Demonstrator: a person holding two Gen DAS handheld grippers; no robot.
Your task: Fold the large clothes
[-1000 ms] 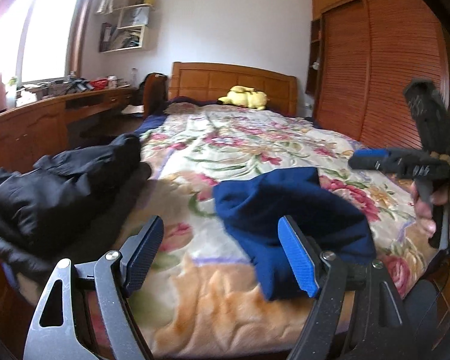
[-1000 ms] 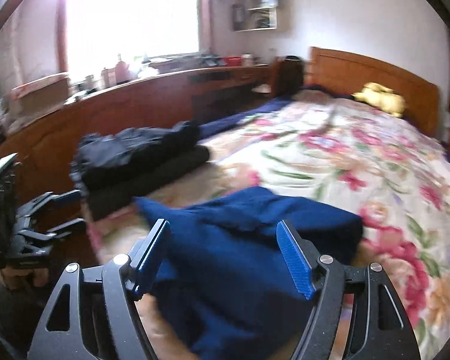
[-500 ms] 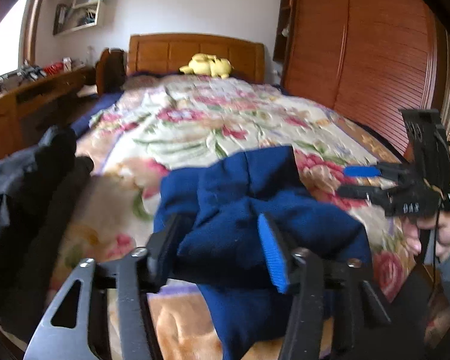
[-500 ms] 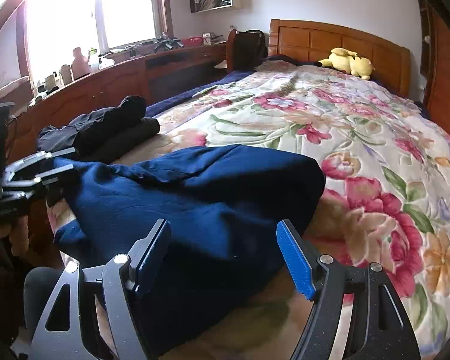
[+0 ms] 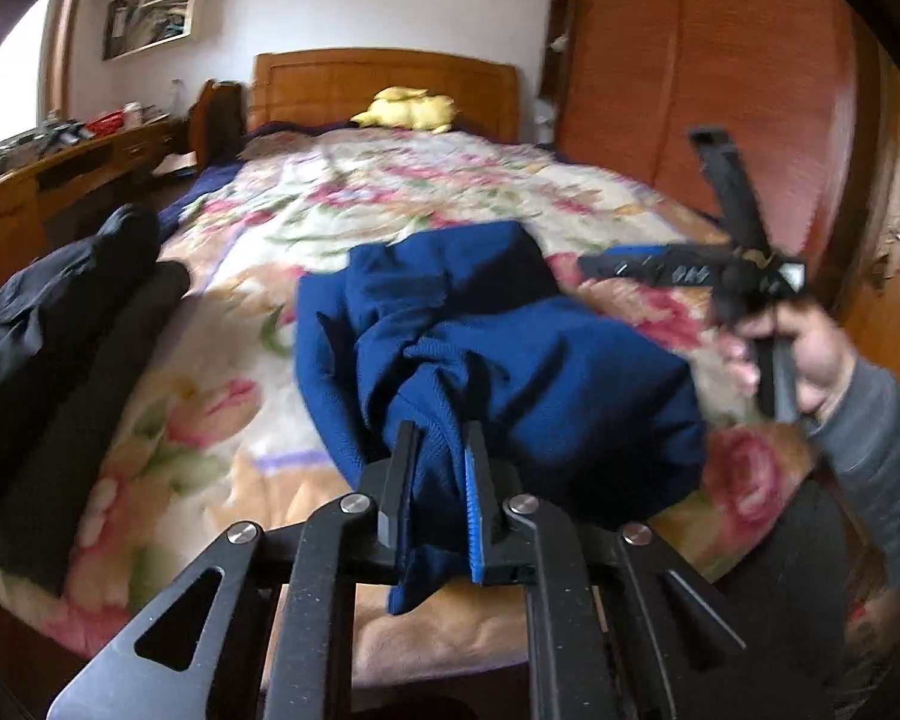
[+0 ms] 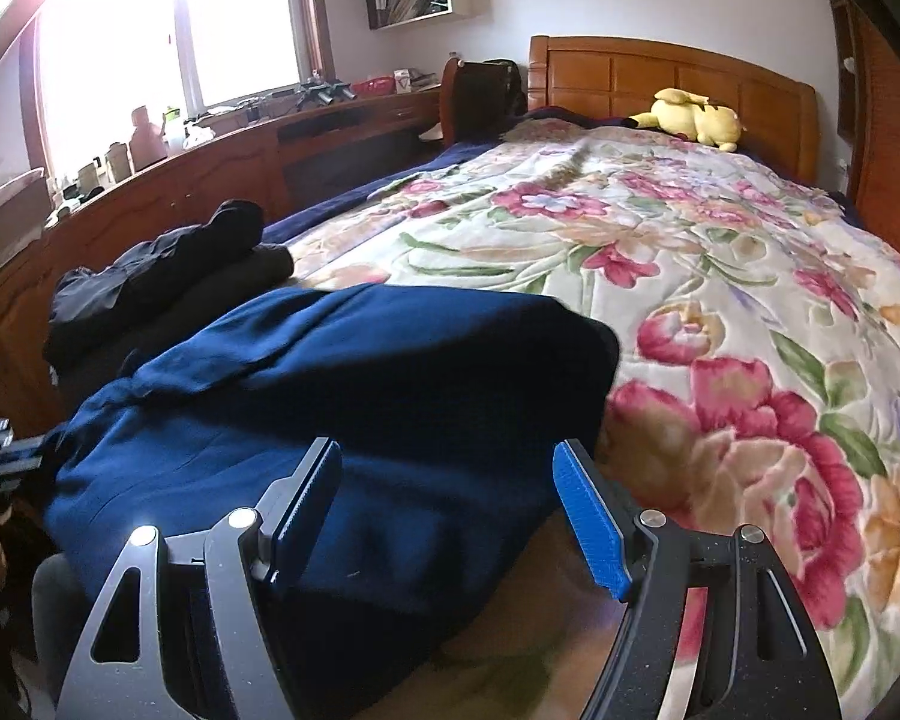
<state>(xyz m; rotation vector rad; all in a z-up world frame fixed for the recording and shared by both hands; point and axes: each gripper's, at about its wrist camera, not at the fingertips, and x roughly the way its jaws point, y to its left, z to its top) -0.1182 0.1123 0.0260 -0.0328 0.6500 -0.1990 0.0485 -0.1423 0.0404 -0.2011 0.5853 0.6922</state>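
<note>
A dark blue garment [image 5: 510, 348] lies bunched at the near end of the floral bed; it also shows in the right wrist view [image 6: 330, 408]. My left gripper [image 5: 438, 450] is shut on a fold of the blue garment at its near edge. My right gripper [image 6: 447, 480] is open and empty, its fingers just over the garment's near right part. In the left wrist view the right gripper [image 5: 630, 264] shows, held by a hand at the right of the garment.
A pile of black clothes [image 5: 48, 324] lies on the bed's left edge, also in the right wrist view [image 6: 162, 276]. A yellow plush toy [image 6: 696, 120] sits at the headboard. A wooden desk [image 6: 210, 174] runs along the left; a wardrobe [image 5: 720, 90] stands right.
My left gripper has moved onto the blue garment and shut on a fold of it. My right gripper stayed open and moved in closer over the garment.
</note>
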